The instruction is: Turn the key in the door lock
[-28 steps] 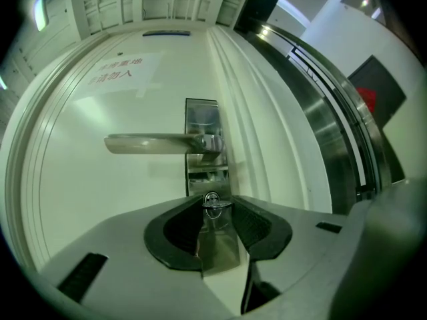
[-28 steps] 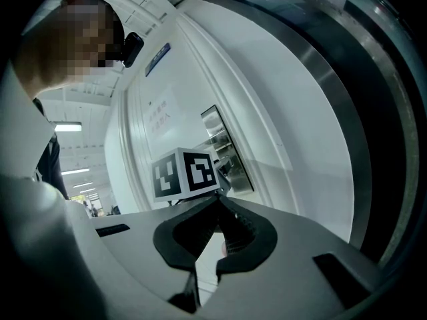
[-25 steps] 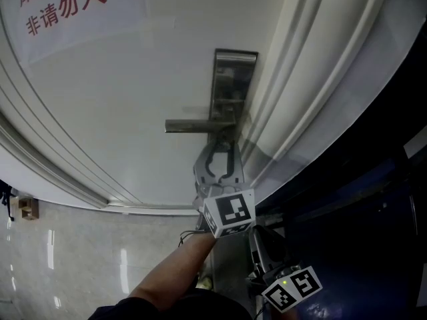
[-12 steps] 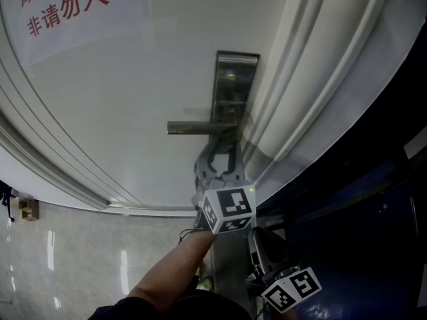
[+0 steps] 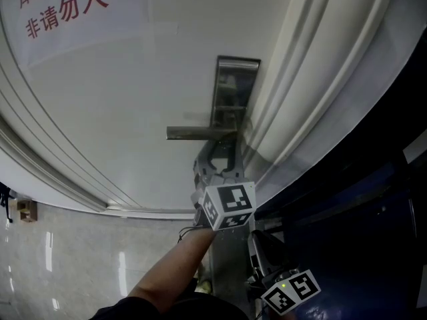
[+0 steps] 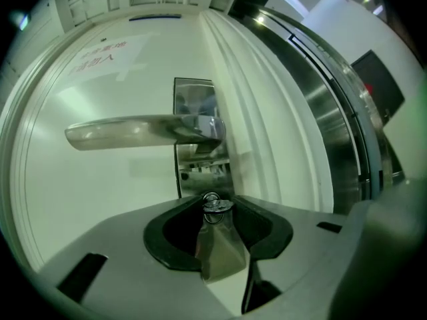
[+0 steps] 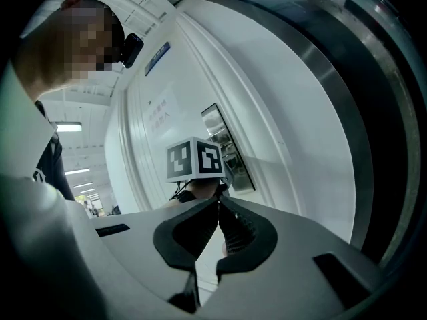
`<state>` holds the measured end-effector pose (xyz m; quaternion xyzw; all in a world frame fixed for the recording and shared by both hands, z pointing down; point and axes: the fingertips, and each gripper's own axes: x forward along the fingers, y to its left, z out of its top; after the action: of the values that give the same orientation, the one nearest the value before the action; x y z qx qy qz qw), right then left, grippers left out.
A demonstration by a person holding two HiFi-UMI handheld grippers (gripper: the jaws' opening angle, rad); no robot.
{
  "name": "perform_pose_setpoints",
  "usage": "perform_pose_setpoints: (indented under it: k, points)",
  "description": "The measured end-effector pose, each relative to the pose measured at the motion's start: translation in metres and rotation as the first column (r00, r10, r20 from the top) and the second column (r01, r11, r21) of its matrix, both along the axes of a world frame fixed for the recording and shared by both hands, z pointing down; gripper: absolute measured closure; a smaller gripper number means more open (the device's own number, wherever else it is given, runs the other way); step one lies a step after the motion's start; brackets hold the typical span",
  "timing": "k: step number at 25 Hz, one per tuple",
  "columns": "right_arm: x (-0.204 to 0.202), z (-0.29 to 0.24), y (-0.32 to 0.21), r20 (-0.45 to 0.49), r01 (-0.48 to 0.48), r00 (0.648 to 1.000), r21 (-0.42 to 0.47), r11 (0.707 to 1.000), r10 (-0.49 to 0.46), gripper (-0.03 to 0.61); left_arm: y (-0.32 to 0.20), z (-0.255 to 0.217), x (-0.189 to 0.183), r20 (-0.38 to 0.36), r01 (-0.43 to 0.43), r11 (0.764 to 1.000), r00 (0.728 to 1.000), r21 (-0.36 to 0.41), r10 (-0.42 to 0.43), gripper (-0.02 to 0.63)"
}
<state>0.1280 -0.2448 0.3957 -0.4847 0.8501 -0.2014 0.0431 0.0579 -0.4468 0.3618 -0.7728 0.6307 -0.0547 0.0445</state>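
Observation:
A steel lock plate point(image 5: 233, 92) with a level lever handle point(image 5: 199, 133) sits on the white door. In the left gripper view, the key point(image 6: 213, 205) with its small ring sticks out of the plate point(image 6: 195, 99) just under the handle point(image 6: 133, 131). My left gripper point(image 6: 215, 209) points level at the door. Its two pad tips sit against the sides of the key's head, and the jaws are easing open. In the head view its fingers point(image 5: 212, 157) hide the key. My right gripper point(image 7: 218, 202) hangs back behind the left one, shut on nothing.
The moulded white door frame point(image 5: 300, 79) runs beside the plate, with a dark blue surface point(image 5: 373, 232) to its right. Red printed characters point(image 5: 60, 9) mark the door at upper left. Pale tiled floor point(image 5: 60, 259) lies below. My right gripper's marker cube point(image 5: 291, 292) shows bottom centre.
Hardly anything differs. My left gripper has crept slightly toward the lock plate and stays on the key. The right gripper has not moved.

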Motion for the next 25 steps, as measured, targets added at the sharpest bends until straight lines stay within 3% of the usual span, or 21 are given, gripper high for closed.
perform_pose_setpoints:
  k: [9, 21, 25]
  points:
    - [-0.011, -0.004, 0.002, 0.008, 0.037, 0.999, 0.025, 0.999, -0.037, 0.563, 0.008, 0.008, 0.006, 0.013, -0.061, 0.998, 0.998, -0.007, 0.061, 0.462]
    - [-0.018, -0.003, 0.009, -0.010, 0.050, 0.999, 0.029, 0.998, -0.050, 0.565, 0.053, -0.003, -0.002, -0.023, -0.139, 0.990, 0.990, 0.029, 0.140, 0.454]
    - [-0.022, -0.002, 0.014, -0.034, 0.062, 0.998, 0.030, 0.998, -0.061, 0.565, 0.078, -0.007, -0.002, -0.029, -0.210, 0.977, 0.977, 0.030, 0.211, 0.589]
